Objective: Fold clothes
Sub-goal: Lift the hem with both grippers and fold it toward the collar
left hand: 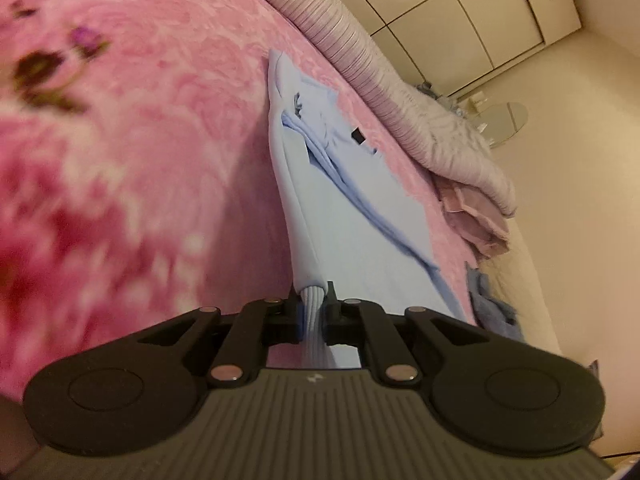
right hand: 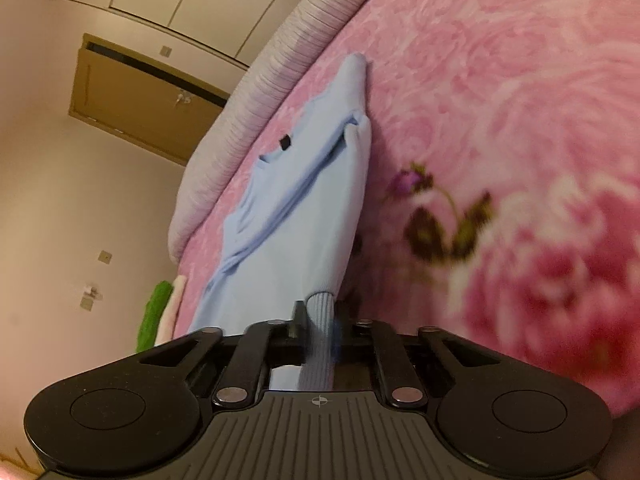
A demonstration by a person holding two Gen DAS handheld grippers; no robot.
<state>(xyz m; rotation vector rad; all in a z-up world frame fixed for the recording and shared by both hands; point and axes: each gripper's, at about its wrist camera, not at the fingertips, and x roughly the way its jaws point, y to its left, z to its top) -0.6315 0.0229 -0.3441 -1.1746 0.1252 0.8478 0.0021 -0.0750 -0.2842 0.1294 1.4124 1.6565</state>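
Pink floral bedspread (left hand: 140,128) covered the bed; striped grey bolster (left hand: 352,52) ran along its far edge. Light blue sweater (left hand: 352,208) lay stretched across the bedspread, near hem lifted, small black tag (left hand: 358,136) showing. Left gripper (left hand: 313,312) was clamped narrow on a ribbed cuff (left hand: 313,300). Right gripper (right hand: 320,320) was likewise clamped narrow on the other ribbed cuff (right hand: 320,312). Green cloth (right hand: 154,316) sat at the bed's left edge.

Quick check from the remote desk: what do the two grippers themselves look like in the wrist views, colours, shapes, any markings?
Both match: the left gripper and right gripper are matte black, with ribbed grey bodies, two round side lobes, slotted linkage arms and silver pivot pins. The left body bears a small white logo, the right a crosshair mark. No cables or sleeves show.
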